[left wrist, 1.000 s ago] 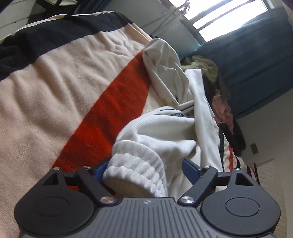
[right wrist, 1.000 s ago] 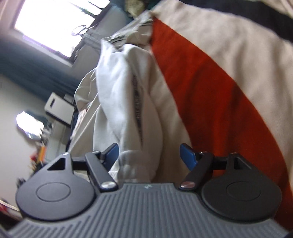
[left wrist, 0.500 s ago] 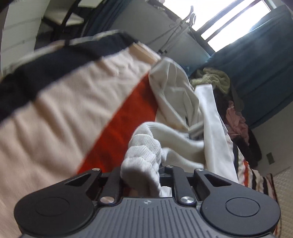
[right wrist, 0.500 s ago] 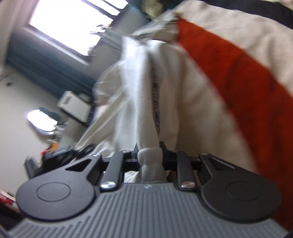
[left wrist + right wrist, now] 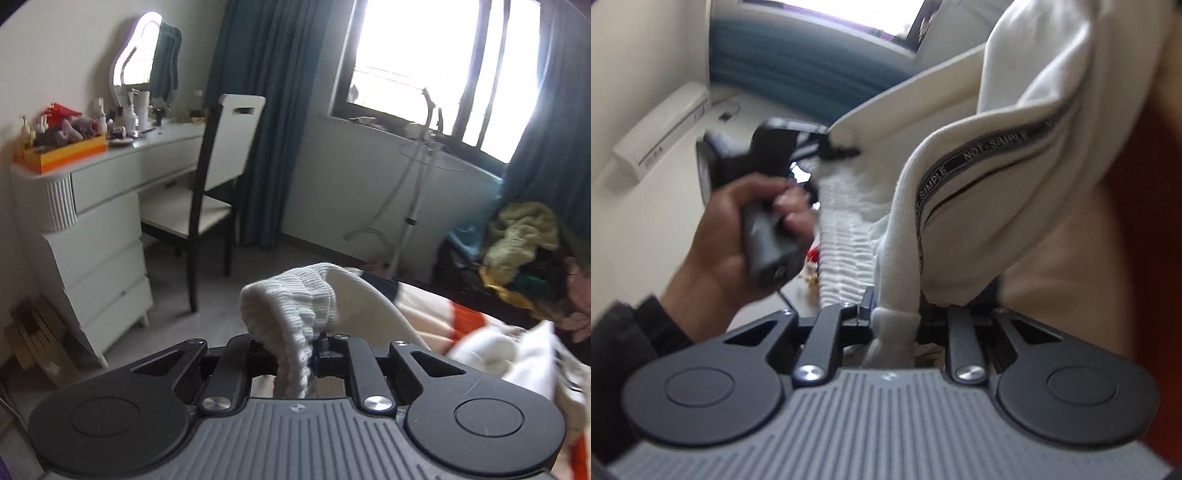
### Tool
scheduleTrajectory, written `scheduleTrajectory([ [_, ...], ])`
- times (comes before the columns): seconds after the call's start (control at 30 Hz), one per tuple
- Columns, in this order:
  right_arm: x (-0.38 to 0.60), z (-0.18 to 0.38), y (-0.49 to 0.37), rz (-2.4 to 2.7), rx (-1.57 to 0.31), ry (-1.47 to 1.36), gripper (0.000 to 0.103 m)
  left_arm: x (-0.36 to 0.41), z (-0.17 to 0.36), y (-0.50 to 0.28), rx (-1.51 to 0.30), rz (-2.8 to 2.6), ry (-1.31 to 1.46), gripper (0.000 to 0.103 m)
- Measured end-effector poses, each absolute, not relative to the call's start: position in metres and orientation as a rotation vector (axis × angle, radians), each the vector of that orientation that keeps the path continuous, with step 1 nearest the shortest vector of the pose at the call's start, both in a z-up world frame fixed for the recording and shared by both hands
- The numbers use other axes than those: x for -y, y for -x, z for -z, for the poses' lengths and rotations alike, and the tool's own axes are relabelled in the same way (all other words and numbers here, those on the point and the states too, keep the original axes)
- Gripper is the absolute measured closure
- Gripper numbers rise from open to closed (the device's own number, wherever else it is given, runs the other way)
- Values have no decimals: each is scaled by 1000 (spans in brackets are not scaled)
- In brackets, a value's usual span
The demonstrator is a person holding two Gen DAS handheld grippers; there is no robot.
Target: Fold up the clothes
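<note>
A white garment [image 5: 1015, 184] with a ribbed elastic waistband [image 5: 842, 229] and a black "NOT SIMPLE" side tape hangs lifted off the striped bed cover [image 5: 443, 306]. My left gripper [image 5: 295, 354] is shut on the ribbed waistband [image 5: 291, 314], held up in the air. It also shows in the right wrist view [image 5: 827, 151], in the person's hand, clamped on the waistband's far end. My right gripper [image 5: 894, 325] is shut on the waistband's other end by the side seam. The rest of the garment [image 5: 517, 350] trails down onto the bed.
A white dresser [image 5: 103, 206] with clutter and a mirror stands at left, a dark chair [image 5: 207, 206] beside it. A window with teal curtains [image 5: 258, 110] is behind. A pile of clothes [image 5: 524, 243] lies at the right, beyond the bed. A garment steamer pole [image 5: 417, 206] stands under the window.
Both grippers closed on the waistband ends, then lifted the garment off the bed. The left view swung up from the bed cover to face the room.
</note>
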State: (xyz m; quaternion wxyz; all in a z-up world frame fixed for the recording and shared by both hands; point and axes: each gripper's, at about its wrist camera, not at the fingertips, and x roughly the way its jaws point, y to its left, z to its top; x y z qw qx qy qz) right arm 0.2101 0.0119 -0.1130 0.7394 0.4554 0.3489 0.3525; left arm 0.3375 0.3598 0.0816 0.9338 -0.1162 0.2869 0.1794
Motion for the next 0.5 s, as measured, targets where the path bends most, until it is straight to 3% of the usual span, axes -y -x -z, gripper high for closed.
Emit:
scheduleTrajectory([
  [0.23,-93,146,-280,-834,-848,-952,80,-411,28,-431,-720,-362,211,88],
  [0.4,-100,124,-290,-810,-862,-779,77,-417,57,-447,-741,-296,226,87],
  [0.47,-100,117,-291,-815,-866,-734,76,-419,50,-444,-725,-297,233,79],
  [0.5,-100,113,-290,-818,-871,-716,68,-418,44,-440,-715,-310,225,73],
])
